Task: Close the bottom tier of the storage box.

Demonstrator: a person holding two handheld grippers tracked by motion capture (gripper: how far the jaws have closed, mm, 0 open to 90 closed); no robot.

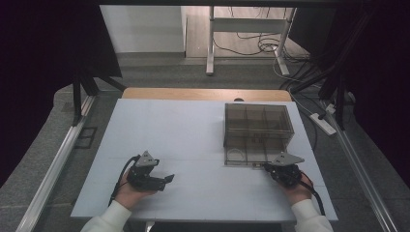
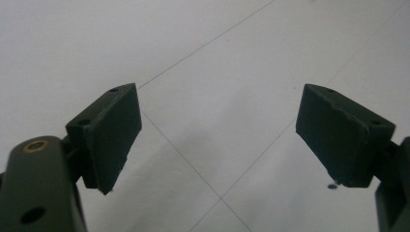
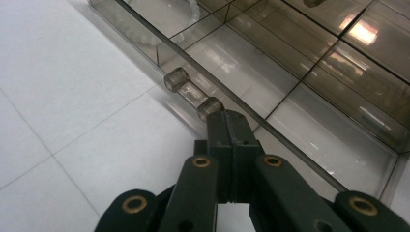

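Note:
A smoky clear compartment box (image 1: 258, 121) stands on the white table (image 1: 169, 130) at the right. Its low drawer (image 1: 246, 155) sticks out toward me, with a clear bar handle (image 3: 191, 93) on its front. My right gripper (image 3: 227, 121) is shut, its tips against the handle's right end and nothing between the pads; from above, the right gripper (image 1: 269, 168) sits at the drawer's front edge. My left gripper (image 2: 217, 111) stands open over bare table with nothing between its fingers; in the high view the left gripper (image 1: 168, 179) lies at the front left.
A pale beaded ring (image 3: 162, 21) lies in one drawer compartment. A wooden strip (image 1: 203, 94) borders the table's far edge. Metal frame rails (image 1: 55, 164) run along both sides. Cables and a power strip (image 1: 323, 123) lie on the floor at the right.

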